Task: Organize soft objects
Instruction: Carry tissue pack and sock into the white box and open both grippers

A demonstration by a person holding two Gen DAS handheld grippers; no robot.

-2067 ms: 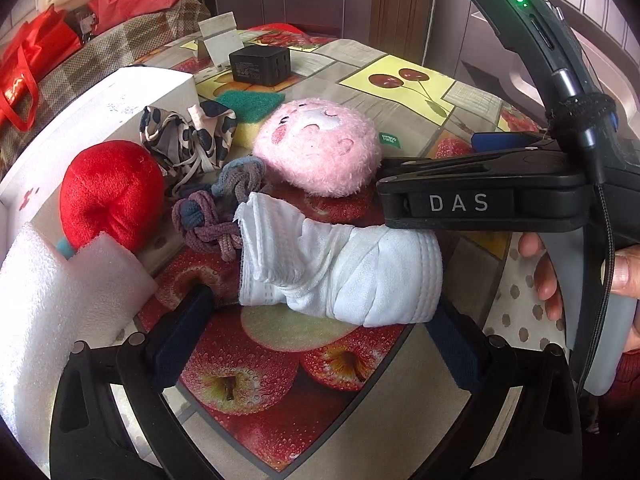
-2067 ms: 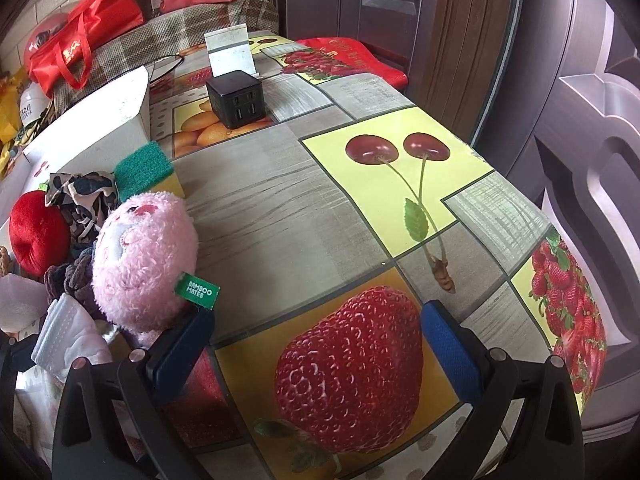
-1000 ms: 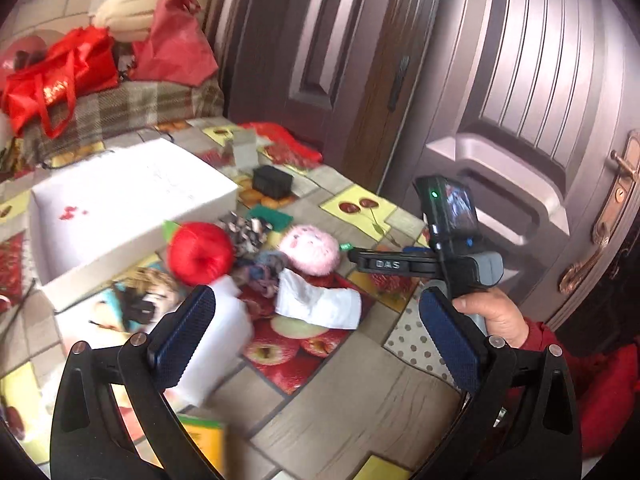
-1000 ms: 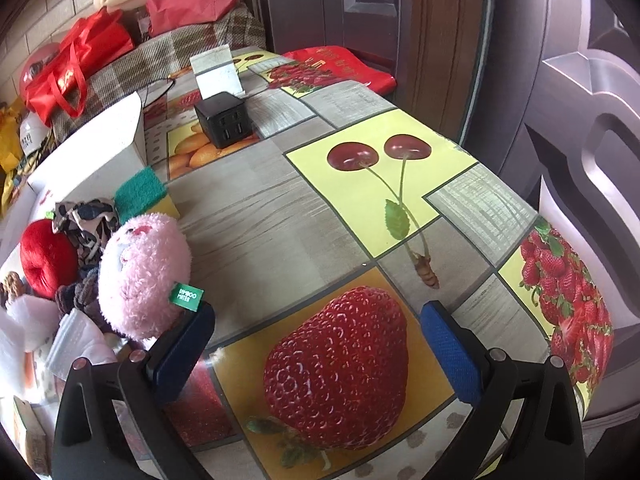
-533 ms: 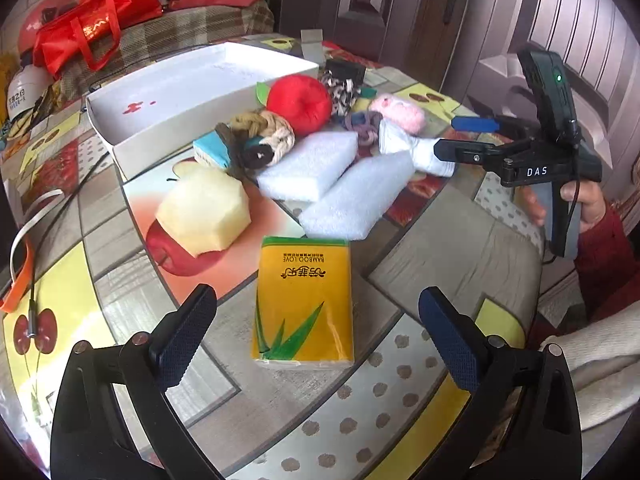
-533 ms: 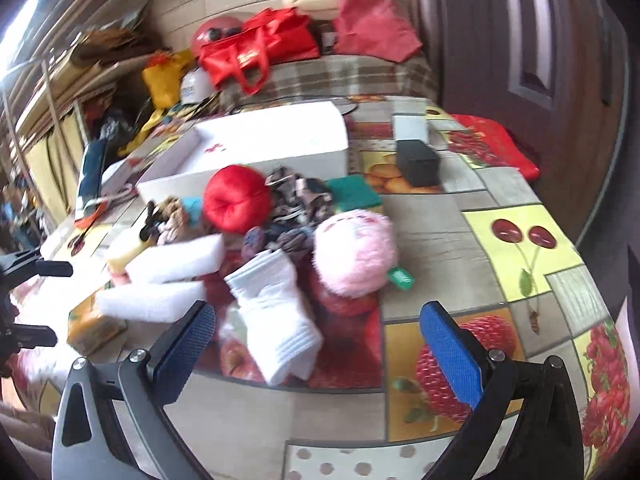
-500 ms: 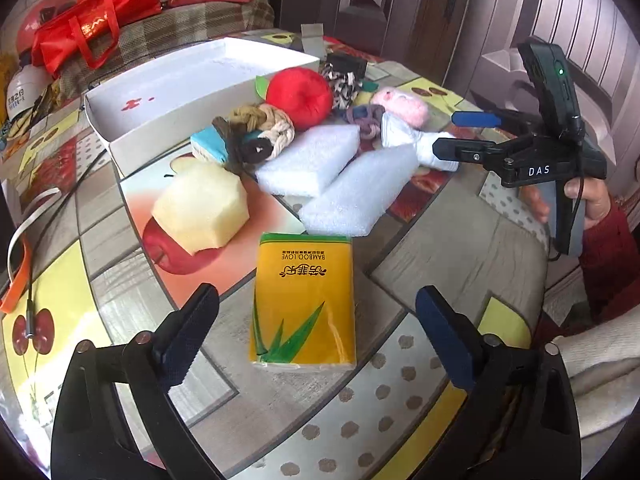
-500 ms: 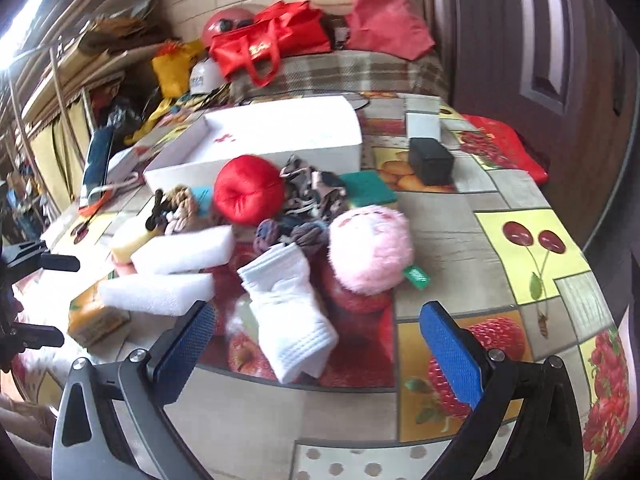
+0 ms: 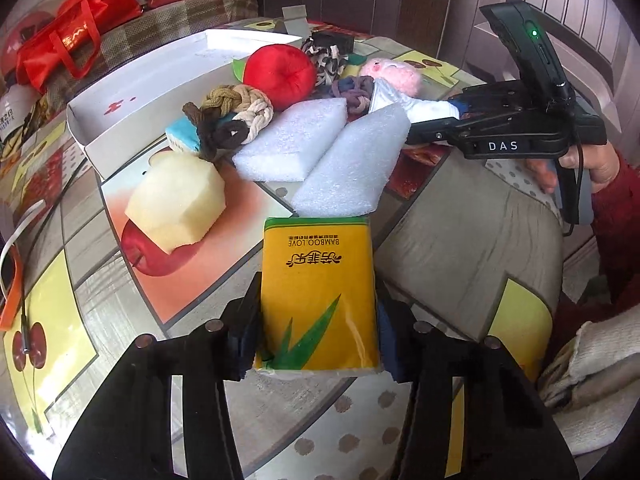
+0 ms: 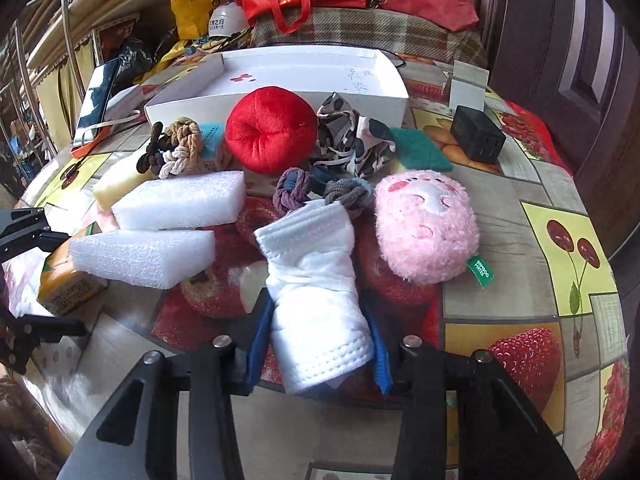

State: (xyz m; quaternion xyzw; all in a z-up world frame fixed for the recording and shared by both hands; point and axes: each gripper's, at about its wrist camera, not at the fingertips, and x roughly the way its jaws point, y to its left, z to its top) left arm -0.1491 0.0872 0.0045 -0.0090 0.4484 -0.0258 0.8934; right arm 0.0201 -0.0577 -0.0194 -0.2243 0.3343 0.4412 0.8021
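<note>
My left gripper (image 9: 318, 332) is shut on a yellow tissue pack (image 9: 318, 292) lying on the table. My right gripper (image 10: 318, 340) is shut on a rolled white towel (image 10: 316, 292); it shows in the left wrist view (image 9: 432, 124) too. Around them lie two white foam blocks (image 10: 180, 204) (image 10: 144, 256), a red plush ball (image 10: 272, 132), a pink plush toy (image 10: 426, 228), a brown braided rope knot (image 10: 176, 148), a purple-grey rope knot (image 10: 320, 192), a patterned cloth (image 10: 352, 136) and a pale yellow sponge (image 9: 176, 200).
An open white box (image 10: 276, 96) stands behind the pile. A green scrub pad (image 10: 420, 154), a black adapter (image 10: 478, 138) and a small white card (image 10: 466, 84) lie at the back right. A phone (image 10: 96, 98) sits at the left edge. Red bags sit beyond the table.
Both grippers were open half a second ago. The left has moved in and shut on the tissue pack; the right has moved in and shut on the white towel.
</note>
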